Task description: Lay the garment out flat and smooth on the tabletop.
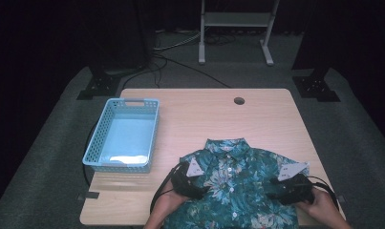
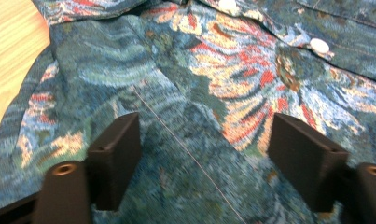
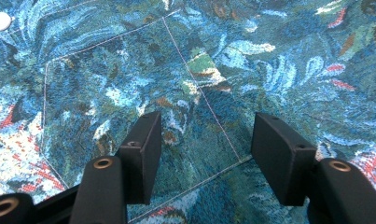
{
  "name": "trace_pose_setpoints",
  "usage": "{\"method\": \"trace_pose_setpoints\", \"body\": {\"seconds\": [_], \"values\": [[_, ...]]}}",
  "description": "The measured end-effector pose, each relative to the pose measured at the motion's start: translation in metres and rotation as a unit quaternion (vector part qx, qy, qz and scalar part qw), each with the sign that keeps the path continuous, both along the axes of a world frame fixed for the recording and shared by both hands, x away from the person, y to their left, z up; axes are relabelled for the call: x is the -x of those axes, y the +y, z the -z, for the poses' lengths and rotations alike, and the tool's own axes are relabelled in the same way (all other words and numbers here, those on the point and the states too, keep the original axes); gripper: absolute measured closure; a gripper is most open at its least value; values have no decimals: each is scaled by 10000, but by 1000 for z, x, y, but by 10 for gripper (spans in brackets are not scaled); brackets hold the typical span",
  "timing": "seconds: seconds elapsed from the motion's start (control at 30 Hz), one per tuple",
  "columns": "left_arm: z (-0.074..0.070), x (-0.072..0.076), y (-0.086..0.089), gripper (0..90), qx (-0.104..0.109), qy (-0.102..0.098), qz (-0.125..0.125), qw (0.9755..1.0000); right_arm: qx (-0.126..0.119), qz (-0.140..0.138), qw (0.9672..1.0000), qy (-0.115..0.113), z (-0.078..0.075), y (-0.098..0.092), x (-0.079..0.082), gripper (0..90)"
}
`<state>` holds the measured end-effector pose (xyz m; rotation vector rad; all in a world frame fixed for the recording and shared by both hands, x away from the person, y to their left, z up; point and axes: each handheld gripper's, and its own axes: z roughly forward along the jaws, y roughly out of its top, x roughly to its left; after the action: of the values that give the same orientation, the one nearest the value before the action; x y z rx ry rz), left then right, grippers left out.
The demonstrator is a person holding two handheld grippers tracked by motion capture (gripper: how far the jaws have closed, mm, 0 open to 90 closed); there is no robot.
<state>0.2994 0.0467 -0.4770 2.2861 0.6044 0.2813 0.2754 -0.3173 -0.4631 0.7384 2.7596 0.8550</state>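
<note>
A: Two grippers, both on the shirt (image 1: 235, 188), which lies flat, buttoned, collar away, at the near edge of the table (image 1: 204, 114). Basket (image 1: 123, 133) left of shirt, empty.

B: Jaws?

A: Left gripper (image 2: 204, 154) wide open over the shirt's left chest, holding nothing. Right gripper (image 3: 206, 149) also wide open, straddling the pocket (image 3: 139, 93) seam, nothing held.

B: Step?

A: Probably a fold. Pinch one layer at matching spots each side, lift evenly, avoid the buttons (image 2: 319, 45).
</note>
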Motion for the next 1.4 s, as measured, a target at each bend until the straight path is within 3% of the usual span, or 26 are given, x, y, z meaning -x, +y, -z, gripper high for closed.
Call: {"method": "trace_pose_setpoints", "body": {"seconds": [0.07,0.27,0.37,0.57,0.7,0.97,1.13,1.4], "values": [[-1,-5,-2,293,3,48,-5,10000,-44,-40,10000,-26,1,-2,0,426],[-4,-18,-9,473,-59,82,126,9999,-118,-41,9999,-59,2,-10,-2,427],[-4,-20,-13,499,-34,64,152,9999,-118,10,9999,-62,2,-16,-2,427],[-5,-25,-19,718,-5,95,216,9997,-119,97,9999,-64,2,-28,-2,432],[-5,-25,-20,814,13,64,200,9998,-121,177,9998,-56,2,-34,-2,434],[-17,-24,-8,822,207,63,175,9996,-163,205,9996,-85,3,-36,-2,435],[-26,-21,2,850,166,-56,101,9998,-143,220,9996,-80,3,-35,-2,435],[-42,-15,34,857,81,-307,-254,9992,-146,264,9995,-89,3,-35,-1,433]]}}
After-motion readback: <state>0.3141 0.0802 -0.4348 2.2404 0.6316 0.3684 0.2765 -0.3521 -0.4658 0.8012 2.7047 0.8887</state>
